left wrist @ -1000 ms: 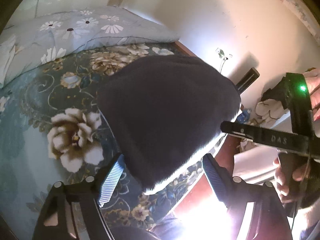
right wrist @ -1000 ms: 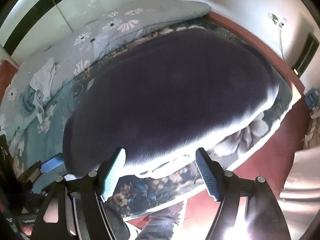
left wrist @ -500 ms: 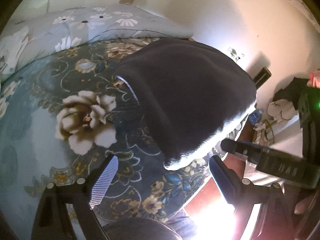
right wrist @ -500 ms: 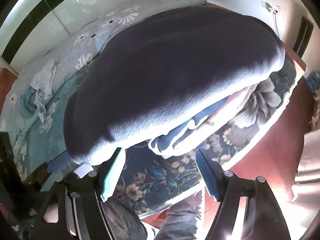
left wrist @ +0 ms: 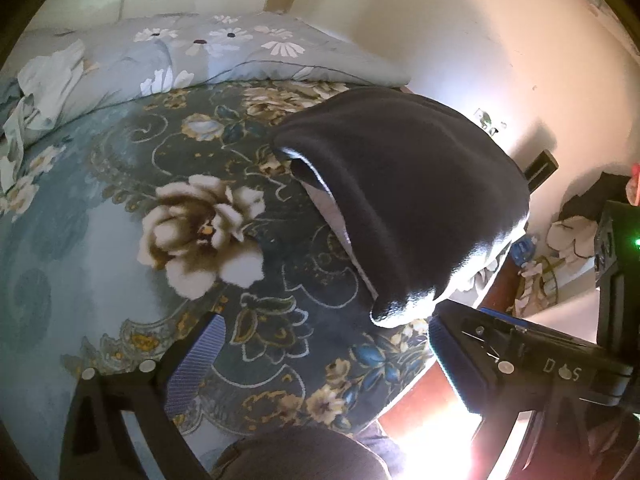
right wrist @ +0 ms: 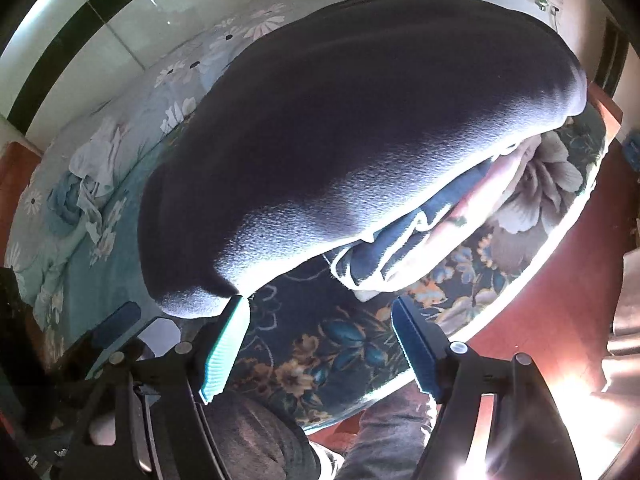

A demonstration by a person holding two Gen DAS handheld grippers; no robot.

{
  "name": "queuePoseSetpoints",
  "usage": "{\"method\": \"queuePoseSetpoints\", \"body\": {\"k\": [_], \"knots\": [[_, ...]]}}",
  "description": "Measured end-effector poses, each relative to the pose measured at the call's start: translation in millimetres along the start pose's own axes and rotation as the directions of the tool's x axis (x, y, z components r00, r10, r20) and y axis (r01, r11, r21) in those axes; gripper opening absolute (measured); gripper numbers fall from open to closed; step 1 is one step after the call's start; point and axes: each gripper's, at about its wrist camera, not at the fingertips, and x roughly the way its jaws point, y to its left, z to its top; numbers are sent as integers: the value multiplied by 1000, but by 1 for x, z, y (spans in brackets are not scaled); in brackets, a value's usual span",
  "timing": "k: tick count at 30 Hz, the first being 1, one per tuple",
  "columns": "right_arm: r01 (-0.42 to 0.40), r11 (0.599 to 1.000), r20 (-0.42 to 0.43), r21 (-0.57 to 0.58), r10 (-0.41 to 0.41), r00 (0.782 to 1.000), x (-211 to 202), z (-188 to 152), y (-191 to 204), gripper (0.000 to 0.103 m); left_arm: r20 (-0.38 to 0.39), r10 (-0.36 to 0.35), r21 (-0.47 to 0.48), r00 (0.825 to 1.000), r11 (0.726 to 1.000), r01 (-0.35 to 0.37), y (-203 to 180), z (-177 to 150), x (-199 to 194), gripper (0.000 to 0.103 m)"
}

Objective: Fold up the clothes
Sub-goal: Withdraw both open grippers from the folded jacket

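A folded dark navy garment (left wrist: 404, 196) lies on the floral bedspread (left wrist: 120, 208) near the bed's right edge, with a pale lining showing along its left fold. My left gripper (left wrist: 324, 344) hovers open in front of it, nothing between its fingers. In the right wrist view the same garment (right wrist: 360, 132) fills the upper frame, a pale-trimmed edge peeking out beneath it. My right gripper (right wrist: 320, 336) stands open just below the garment's near edge, its left fingertip (right wrist: 236, 308) close to the cloth. The right gripper body shows in the left view at lower right.
A light blue daisy quilt (left wrist: 224, 52) and crumpled pale cloth (left wrist: 44, 80) lie at the bed's far side. Red-brown floor (right wrist: 560, 280) runs along the bed's right edge. A person's knee (left wrist: 304, 456) is below. Wall with socket (left wrist: 488, 120) behind.
Both grippers have pulled back from the garment; it now sits farther up in each view. In the right wrist view its pale-trimmed underside has come into sight.
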Motion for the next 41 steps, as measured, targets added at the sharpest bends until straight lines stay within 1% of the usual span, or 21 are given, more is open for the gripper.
{"method": "queuePoseSetpoints", "body": {"k": [3, 5, 6, 7, 14, 18, 19, 21, 38, 41], "knots": [[-1, 1000, -3, -5, 1, 1000, 2, 0, 3, 76, -4, -2, -12, 1000, 1000, 2, 3, -2, -1, 103], [-2, 1000, -5, 3, 2, 1000, 3, 1, 2, 81, -6, -3, -19, 1000, 1000, 3, 6, -3, -1, 103], [-1, 1000, -3, 9, 1, 1000, 3, 1, 2, 88, -4, -4, -22, 1000, 1000, 4, 6, -3, -2, 103], [0, 1000, -1, 16, 0, 1000, 3, 1, 1, 90, -1, -3, -23, 1000, 1000, 3, 6, -3, -3, 103], [-1, 1000, -5, 13, 1, 1000, 6, 1, 4, 90, 2, 15, -37, 1000, 999, -15, 9, -3, -6, 103], [10, 1000, 0, 5, -10, 1000, 5, 0, 5, 91, 7, 45, -37, 999, 998, -45, 11, -3, -9, 103], [14, 1000, 3, 3, -14, 1000, 5, 0, 6, 93, 7, 52, -37, 999, 998, -52, 12, -3, -9, 103], [30, 1000, 10, 3, -30, 999, 5, 0, 7, 96, 4, 52, -38, 999, 998, -51, 13, -3, -9, 103], [23, 999, -7, 34, -23, 1000, 12, -1, 6, 97, -7, 57, -50, 998, 997, -57, 18, -6, -9, 103], [28, 999, -8, 31, -28, 1000, 12, 0, 7, 97, 2, 67, -45, 998, 997, -67, 17, -6, -10, 103]]}}
